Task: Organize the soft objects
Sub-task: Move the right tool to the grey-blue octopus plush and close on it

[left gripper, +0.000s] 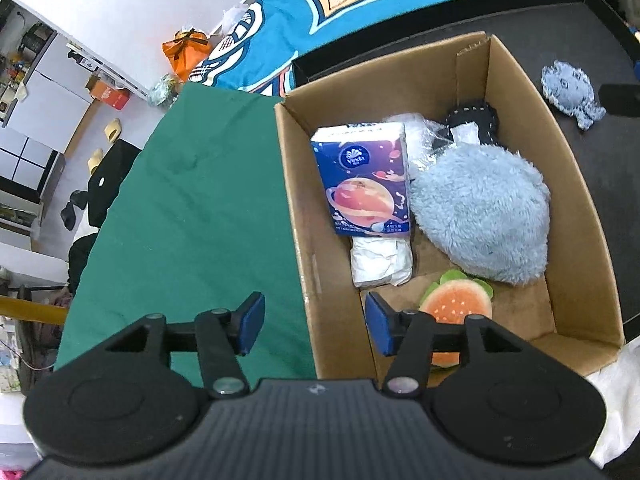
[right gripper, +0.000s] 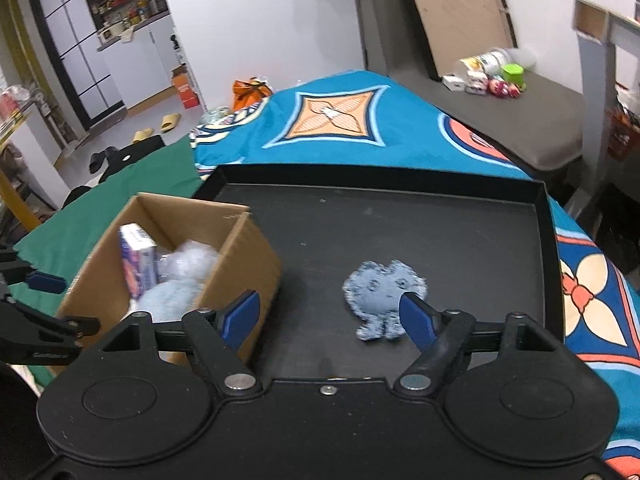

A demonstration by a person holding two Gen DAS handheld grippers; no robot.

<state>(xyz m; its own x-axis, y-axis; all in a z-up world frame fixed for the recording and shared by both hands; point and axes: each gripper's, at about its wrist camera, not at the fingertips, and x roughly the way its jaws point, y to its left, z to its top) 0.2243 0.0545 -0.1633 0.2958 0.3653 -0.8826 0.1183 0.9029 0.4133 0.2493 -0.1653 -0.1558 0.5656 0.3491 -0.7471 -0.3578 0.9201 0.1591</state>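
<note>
The right gripper (right gripper: 330, 316) hangs spread wide and empty over the black tray (right gripper: 480, 236), its blue pads (right gripper: 416, 316) either side of the small blue denim toy (right gripper: 380, 296) lying beside the cardboard box (right gripper: 256, 248). I'd drop straight down, centre on the toy's body, and pinch firmly. The left gripper (left gripper: 316, 324), also wide apart and empty, straddles the box's wall.
</note>
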